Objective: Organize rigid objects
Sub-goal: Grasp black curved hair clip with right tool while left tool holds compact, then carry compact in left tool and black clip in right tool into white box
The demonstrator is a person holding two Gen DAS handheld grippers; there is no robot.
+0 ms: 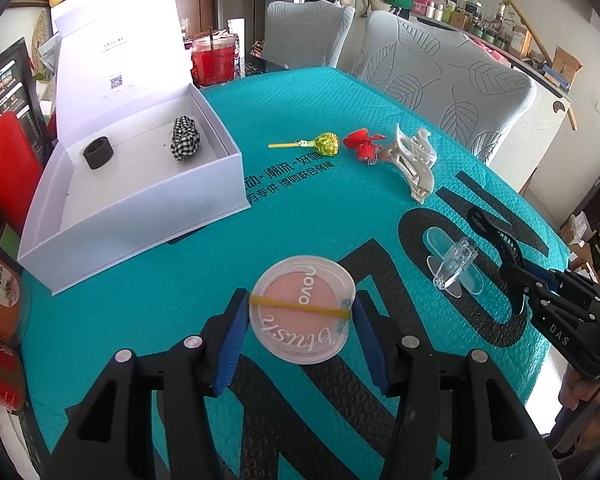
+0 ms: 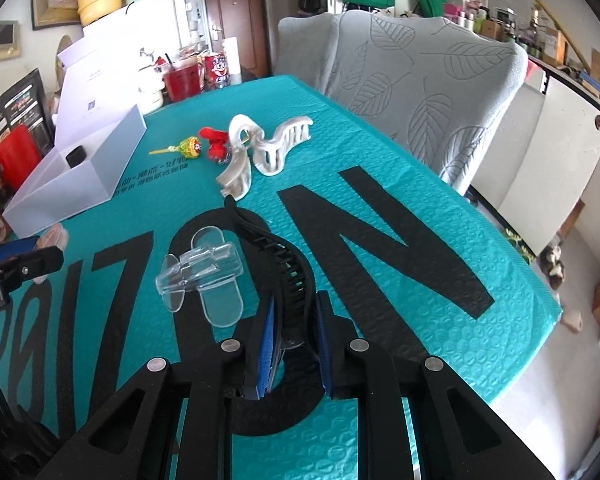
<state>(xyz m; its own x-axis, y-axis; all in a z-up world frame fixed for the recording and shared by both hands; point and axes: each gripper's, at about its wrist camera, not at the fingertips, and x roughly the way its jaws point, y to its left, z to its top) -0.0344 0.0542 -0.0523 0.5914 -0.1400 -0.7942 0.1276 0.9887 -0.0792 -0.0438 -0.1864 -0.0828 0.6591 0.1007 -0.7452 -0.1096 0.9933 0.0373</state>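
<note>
My left gripper [image 1: 300, 316] is shut on a round pink blush compact [image 1: 303, 310] bound by a yellow rubber band, just above the teal mat. My right gripper [image 2: 296, 316] is shut on a black hair claw clip [image 2: 278, 252], which also shows in the left wrist view [image 1: 496, 240]. A clear plastic clip [image 2: 204, 280] lies just left of it. A pearly white claw clip [image 2: 260, 148], a red clip [image 2: 216, 144] and a yellow lollipop [image 2: 188, 147] lie farther back. An open white box [image 1: 140, 184] at the left holds a black ring [image 1: 97, 152] and a checked scrunchie [image 1: 185, 138].
The teal mat [image 1: 300, 208] covers the table. Grey leaf-pattern chairs [image 2: 400, 72] stand behind it. Red containers [image 1: 214, 60] and cartons stand behind and left of the box. The table edge drops off at the right [image 2: 556, 312].
</note>
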